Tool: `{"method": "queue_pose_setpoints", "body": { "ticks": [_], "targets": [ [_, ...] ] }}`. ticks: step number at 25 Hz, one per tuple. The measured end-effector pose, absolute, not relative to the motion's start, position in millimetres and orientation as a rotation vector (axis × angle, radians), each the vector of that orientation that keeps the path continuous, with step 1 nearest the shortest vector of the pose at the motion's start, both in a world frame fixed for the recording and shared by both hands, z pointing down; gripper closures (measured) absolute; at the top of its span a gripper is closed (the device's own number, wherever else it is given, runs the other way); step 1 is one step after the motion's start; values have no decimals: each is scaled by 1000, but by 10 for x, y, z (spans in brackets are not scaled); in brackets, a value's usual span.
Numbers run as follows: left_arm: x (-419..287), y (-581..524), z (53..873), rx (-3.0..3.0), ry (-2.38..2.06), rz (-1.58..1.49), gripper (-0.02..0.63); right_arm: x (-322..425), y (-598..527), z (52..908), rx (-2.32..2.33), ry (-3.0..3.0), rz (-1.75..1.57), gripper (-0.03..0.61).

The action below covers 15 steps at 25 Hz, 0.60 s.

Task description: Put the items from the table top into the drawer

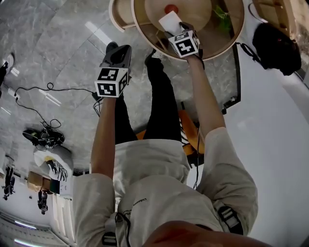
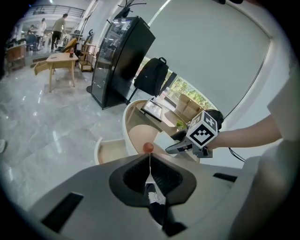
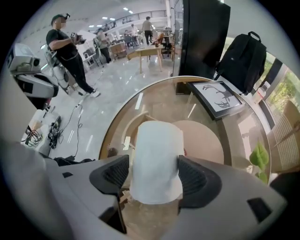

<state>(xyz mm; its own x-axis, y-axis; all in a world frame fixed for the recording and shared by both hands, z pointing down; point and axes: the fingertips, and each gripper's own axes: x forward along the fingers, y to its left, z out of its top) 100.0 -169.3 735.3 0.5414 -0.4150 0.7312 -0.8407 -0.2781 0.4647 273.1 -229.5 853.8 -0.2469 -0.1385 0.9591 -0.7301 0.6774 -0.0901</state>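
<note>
A white paper roll (image 3: 156, 161) stands upright on the round glass-topped table (image 3: 112, 126). It lies between the jaws of my right gripper (image 3: 152, 166), which stand wide with the pads right beside its sides. In the head view my right gripper (image 1: 173, 30) points steeply down at the roll (image 1: 170, 21). A small red ball (image 1: 171, 8) sits just beyond it, over the table's pale wooden disc. My left gripper (image 2: 149, 157) is shut and empty. It hangs over the floor left of the table, pointing toward the ball (image 2: 148, 147). A curved wooden drawer (image 2: 110, 150) stands open at the table's side.
A framed picture (image 3: 215, 98) and a green plant (image 3: 260, 157) are on the far part of the table. A black backpack (image 1: 275, 46) leans against the white wall, next to a tall black cabinet (image 2: 119, 61). Cables (image 1: 43, 96) lie on the floor at the left. People (image 3: 68, 51) stand far behind.
</note>
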Motion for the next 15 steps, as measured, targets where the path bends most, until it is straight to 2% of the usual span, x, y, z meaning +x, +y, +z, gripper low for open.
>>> {"method": "queue_pose_setpoints", "body": {
  "ticks": [10, 15],
  "targets": [
    [734, -1866, 7874, 1945, -1015, 651, 592, 2829, -2396, 8839, 717, -1806, 596, 264],
    [395, -1865, 7915, 1925, -1054, 614, 592, 2779, -2427, 8795, 839, -1786, 673, 310]
  ]
}}
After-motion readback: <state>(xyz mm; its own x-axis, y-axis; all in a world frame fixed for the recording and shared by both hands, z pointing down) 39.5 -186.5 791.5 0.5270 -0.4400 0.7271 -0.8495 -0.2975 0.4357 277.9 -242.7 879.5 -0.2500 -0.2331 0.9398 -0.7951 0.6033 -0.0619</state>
